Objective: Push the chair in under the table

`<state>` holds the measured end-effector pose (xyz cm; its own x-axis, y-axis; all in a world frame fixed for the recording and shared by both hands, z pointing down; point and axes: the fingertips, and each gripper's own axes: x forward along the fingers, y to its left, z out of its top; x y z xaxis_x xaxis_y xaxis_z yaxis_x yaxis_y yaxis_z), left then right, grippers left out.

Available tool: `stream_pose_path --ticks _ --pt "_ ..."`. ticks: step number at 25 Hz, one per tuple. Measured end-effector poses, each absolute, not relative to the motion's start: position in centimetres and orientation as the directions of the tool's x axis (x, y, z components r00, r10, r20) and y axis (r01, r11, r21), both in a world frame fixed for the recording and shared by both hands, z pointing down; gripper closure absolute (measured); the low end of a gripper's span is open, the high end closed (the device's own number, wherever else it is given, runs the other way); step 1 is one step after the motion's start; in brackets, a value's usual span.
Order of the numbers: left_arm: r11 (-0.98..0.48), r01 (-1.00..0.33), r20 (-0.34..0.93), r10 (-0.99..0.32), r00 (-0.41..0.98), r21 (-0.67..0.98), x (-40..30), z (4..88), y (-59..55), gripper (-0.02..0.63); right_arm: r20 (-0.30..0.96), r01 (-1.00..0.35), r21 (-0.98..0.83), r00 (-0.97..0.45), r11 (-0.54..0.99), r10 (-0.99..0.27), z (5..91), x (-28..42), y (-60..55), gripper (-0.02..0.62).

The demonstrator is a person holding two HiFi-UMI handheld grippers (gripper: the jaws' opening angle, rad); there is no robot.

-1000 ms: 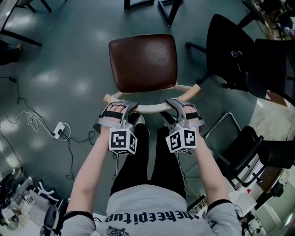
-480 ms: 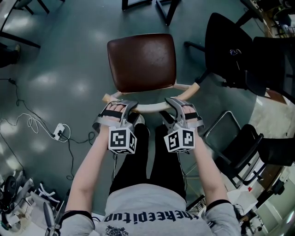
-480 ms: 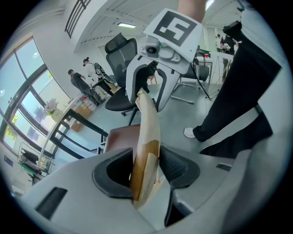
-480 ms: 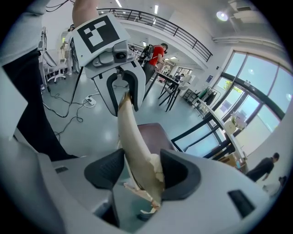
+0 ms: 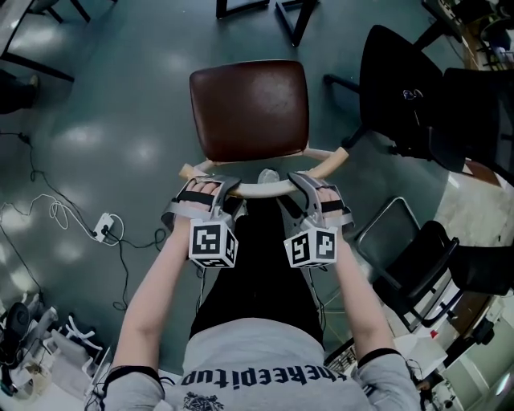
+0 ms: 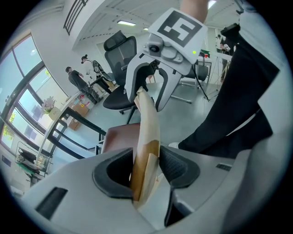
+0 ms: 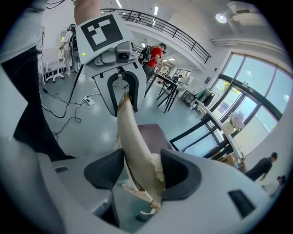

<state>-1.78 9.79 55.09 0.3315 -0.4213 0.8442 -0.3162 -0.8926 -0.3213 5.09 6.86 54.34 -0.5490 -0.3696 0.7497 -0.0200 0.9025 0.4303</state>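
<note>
The chair has a brown seat [image 5: 249, 108] and a curved pale wooden backrest rail [image 5: 261, 189], which lies nearest me in the head view. My left gripper [image 5: 210, 186] is shut on the rail's left part and my right gripper [image 5: 309, 183] on its right part. In the left gripper view the rail [image 6: 147, 132] runs up between the pads of the left gripper [image 6: 146, 171] to the right gripper [image 6: 153, 87]. The right gripper view shows the rail [image 7: 132, 132] clamped in the right gripper [image 7: 143, 171]. A dark table frame [image 5: 293, 16] stands beyond the seat.
Black office chairs [image 5: 401, 88] stand to the right, and a black folding chair [image 5: 418, 265] is close by my right arm. A cable and power strip [image 5: 104, 227] lie on the floor at the left. My shoe [image 5: 269, 175] shows under the rail.
My legs have shifted and a shoe now shows under the rail between the grippers. The chair and both grippers stay where they were.
</note>
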Motion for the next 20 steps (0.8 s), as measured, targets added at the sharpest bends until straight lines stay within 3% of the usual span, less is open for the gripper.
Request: stream_pose_path --ticks 20 --pt "-0.888 -0.189 0.859 -0.455 0.233 -0.419 -2.9 56.4 8.5 0.42 0.727 -0.064 0.452 -0.551 0.89 -0.409 54.0 4.2 6.2 0.341"
